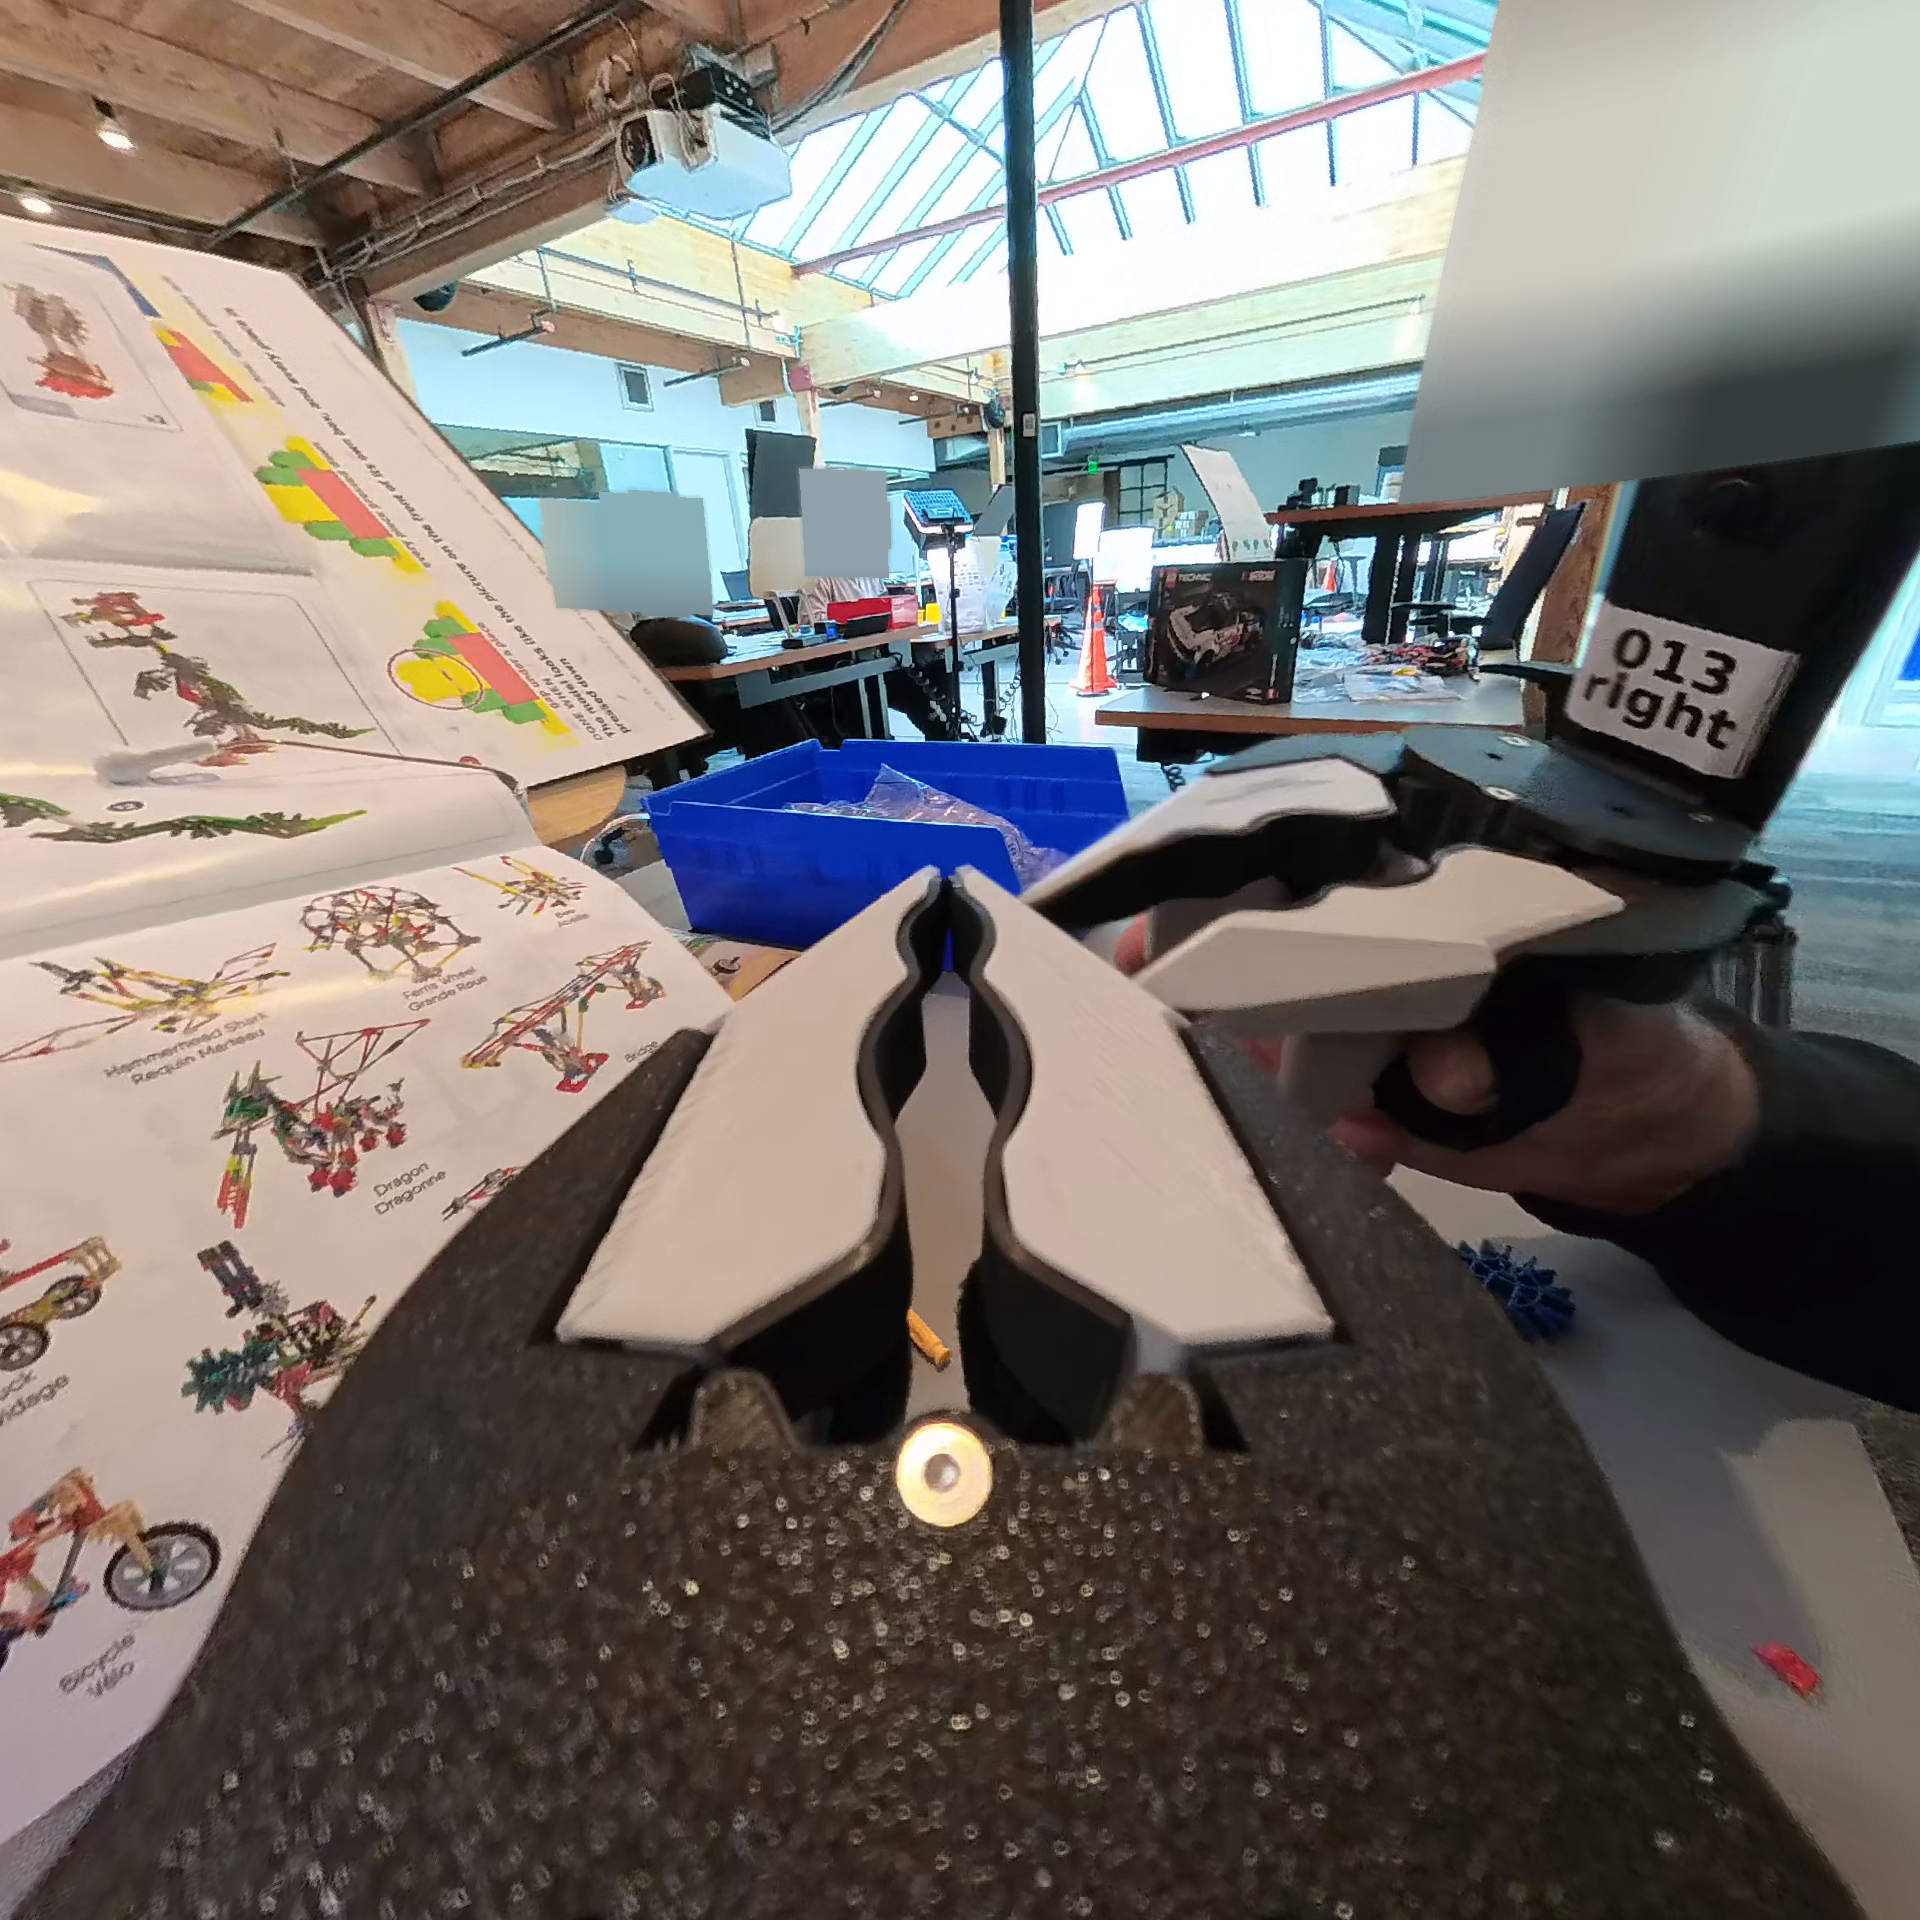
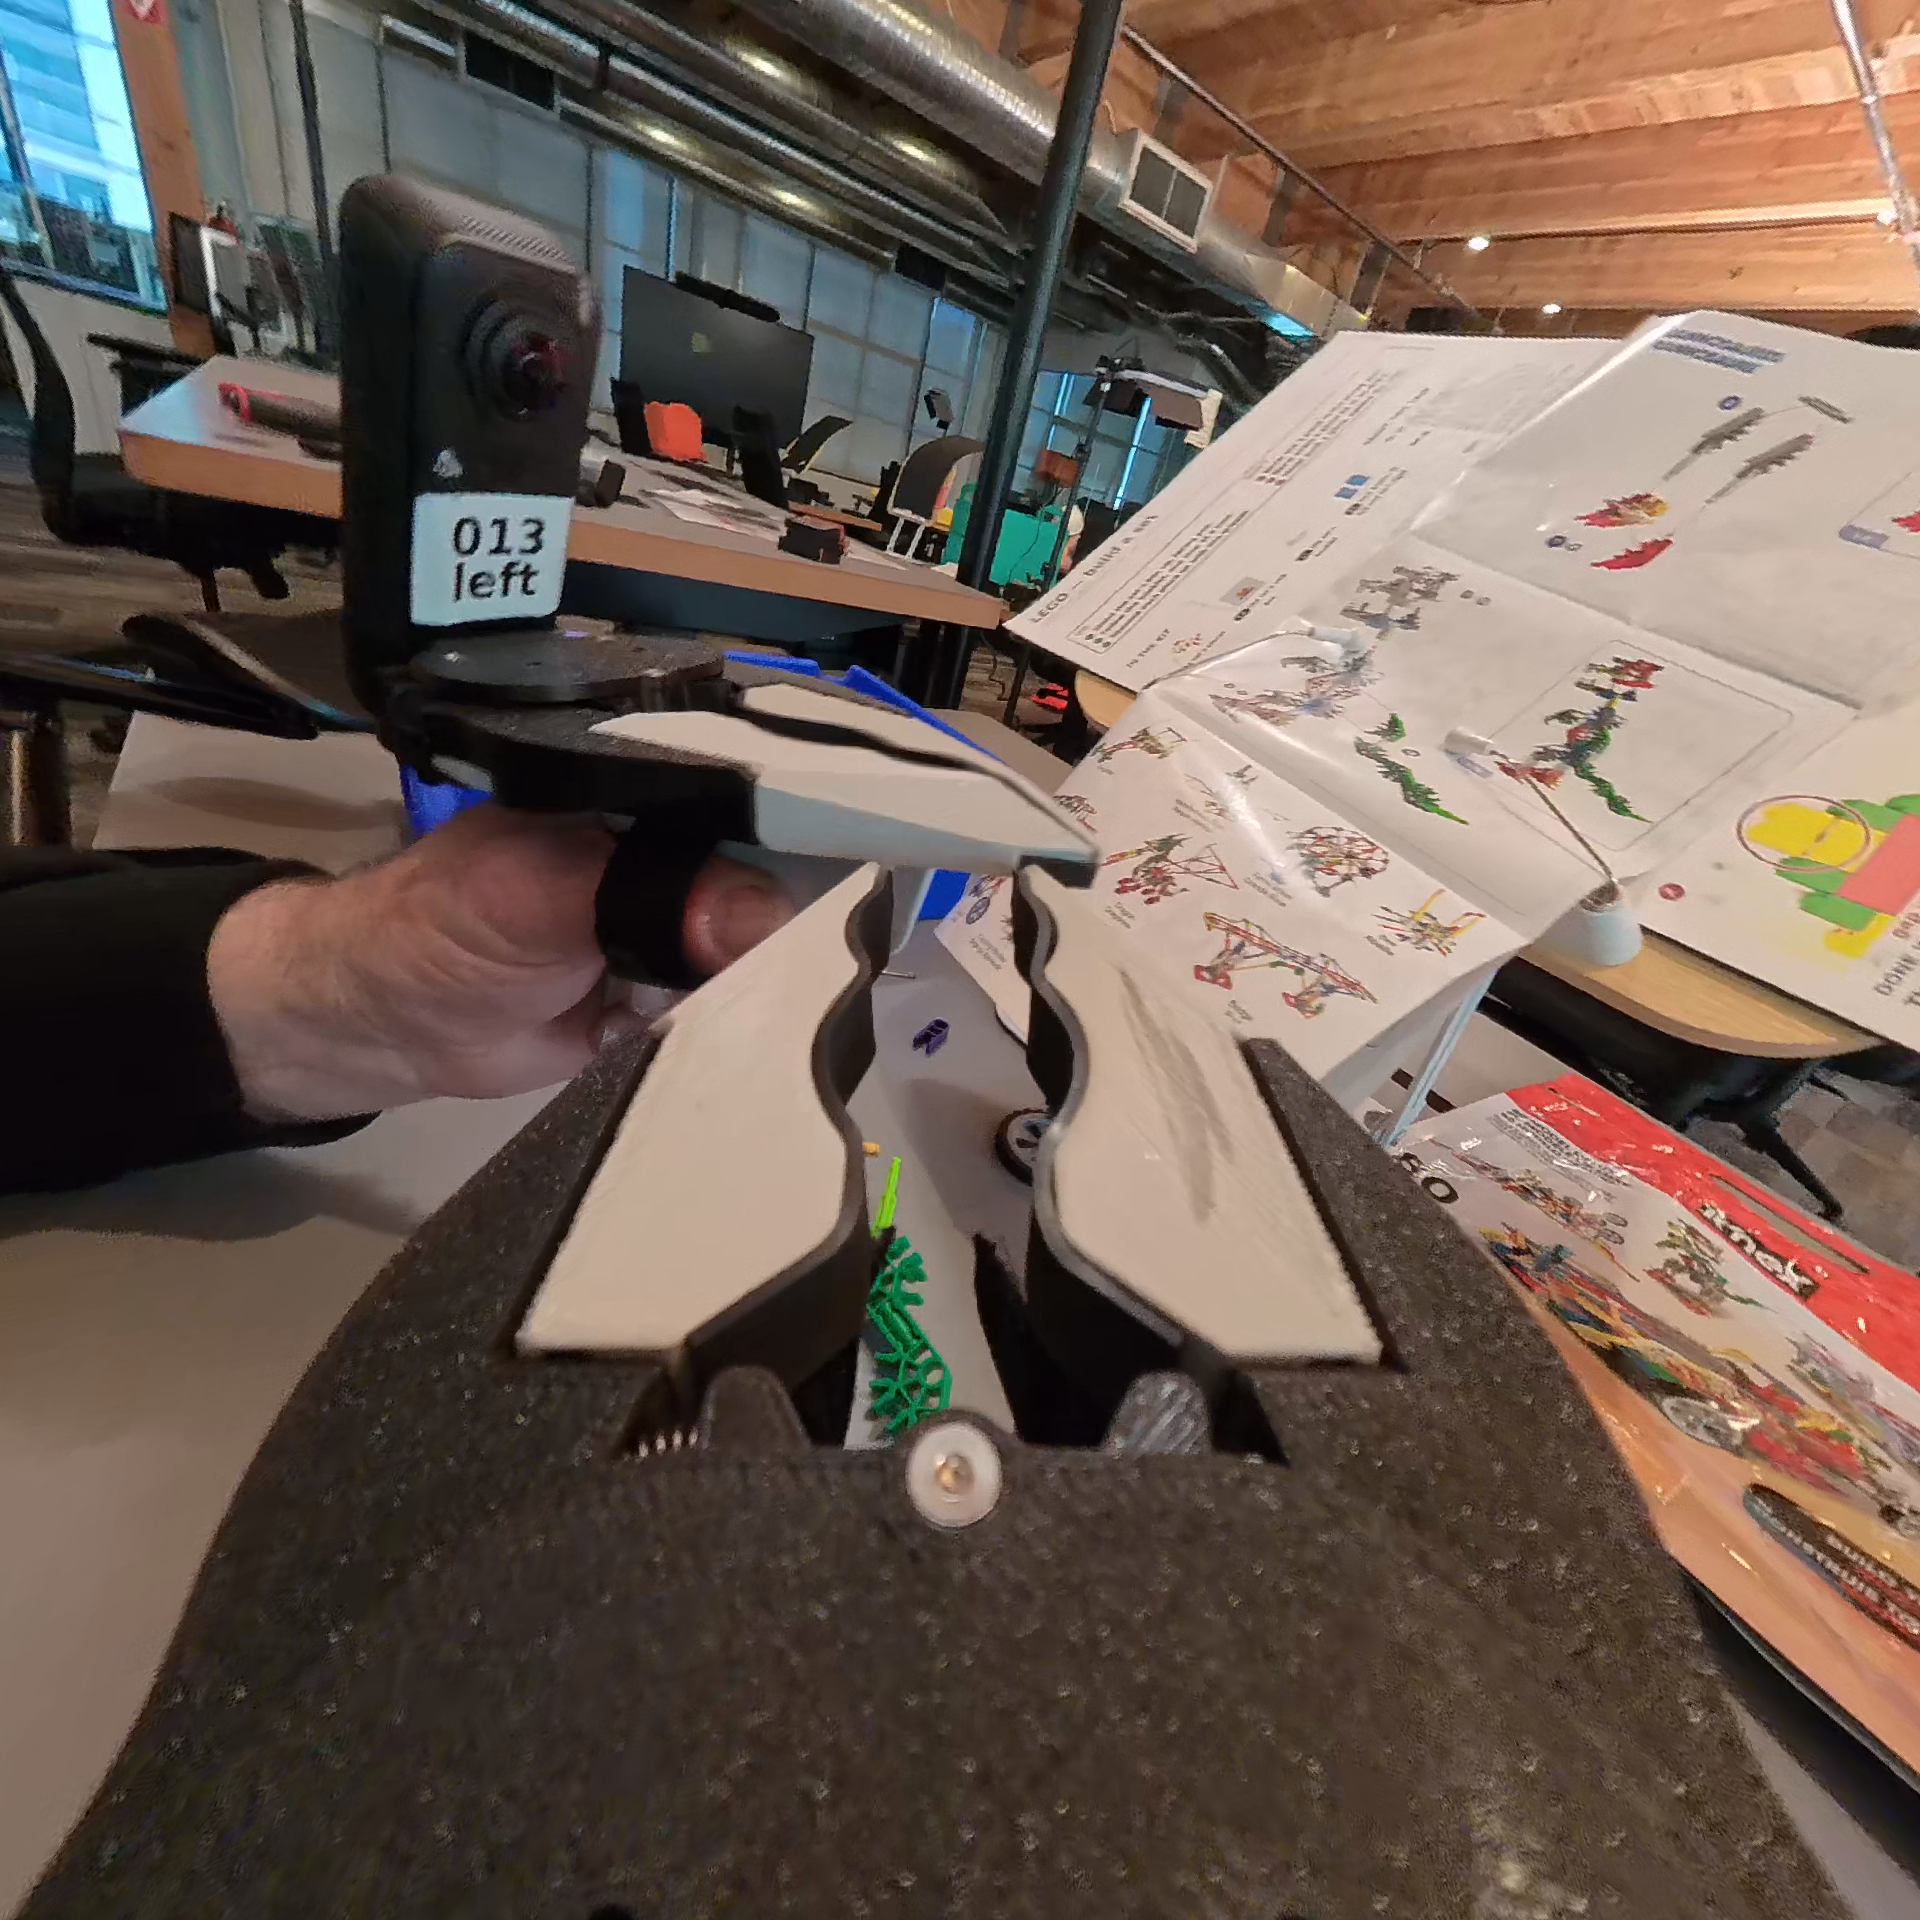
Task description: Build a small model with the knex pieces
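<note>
Green toy pieces (image 2: 906, 1340) lie on the table (image 2: 260, 1299) under the empty, slightly parted right claw (image 2: 951, 883), while the left claw (image 1: 948, 883) is pinched closed on nothing near the blue bin (image 1: 758, 831).

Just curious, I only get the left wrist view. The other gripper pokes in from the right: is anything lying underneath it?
Observer: Yes. The right wrist view shows a green toy piece on the table, seen between the open fingers of the right gripper.
Visitor: Anything else down there?
Observer: A small purple piece lies farther ahead on the table.
Visitor: And off to its right?
Observer: A red toy package lies flat there.
</note>
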{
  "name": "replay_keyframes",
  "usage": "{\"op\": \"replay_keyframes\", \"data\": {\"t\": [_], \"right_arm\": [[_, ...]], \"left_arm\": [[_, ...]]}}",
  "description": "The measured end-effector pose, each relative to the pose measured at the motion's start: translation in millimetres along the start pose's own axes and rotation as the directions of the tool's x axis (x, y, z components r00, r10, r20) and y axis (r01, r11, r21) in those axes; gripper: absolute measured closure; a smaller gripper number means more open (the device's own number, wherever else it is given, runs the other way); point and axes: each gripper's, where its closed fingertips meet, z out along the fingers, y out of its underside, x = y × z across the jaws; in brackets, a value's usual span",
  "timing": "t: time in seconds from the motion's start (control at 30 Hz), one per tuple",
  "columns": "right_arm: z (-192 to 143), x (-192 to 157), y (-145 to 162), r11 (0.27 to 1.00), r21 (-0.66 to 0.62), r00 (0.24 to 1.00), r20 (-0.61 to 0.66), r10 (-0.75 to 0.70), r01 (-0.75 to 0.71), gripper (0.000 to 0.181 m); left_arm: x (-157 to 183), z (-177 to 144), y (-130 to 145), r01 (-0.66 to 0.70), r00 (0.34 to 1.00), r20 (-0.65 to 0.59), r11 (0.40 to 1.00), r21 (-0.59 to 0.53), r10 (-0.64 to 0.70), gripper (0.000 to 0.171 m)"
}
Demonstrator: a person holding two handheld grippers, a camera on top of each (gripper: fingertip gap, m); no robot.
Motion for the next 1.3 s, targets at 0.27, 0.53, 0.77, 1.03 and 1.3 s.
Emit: {"op": "replay_keyframes", "data": {"t": [0.27,0.53,0.77,1.03,1.3], "right_arm": [[1,0,0,0.999,0.008,0.999,0.008,0.035,-0.035,0.165],[-3,0,-6,0.999,0.051,1.000,0.020,0.014,-0.015,0.162],[-2,1,-2,0.999,0.040,1.000,0.025,0.013,-0.014,0.159],[-6,4,6,1.000,0.023,1.000,0.026,-0.016,0.015,0.160],[-5,1,8,0.999,0.022,0.999,0.032,-0.037,0.036,0.160]], "left_arm": [[3,0,0,0.023,0.999,-0.036,1.000,0.005,-0.022,0.171],[7,-7,-15,-0.087,0.996,-0.010,0.996,0.007,0.087,0.171],[-21,-50,-48,-0.188,0.973,0.128,0.981,-0.042,0.192,0.163],[-71,-121,-50,-0.331,0.874,0.220,0.861,-0.385,0.434,0.160],[-116,-192,17,-0.043,0.876,0.346,0.769,-0.638,0.336,0.154]]}}
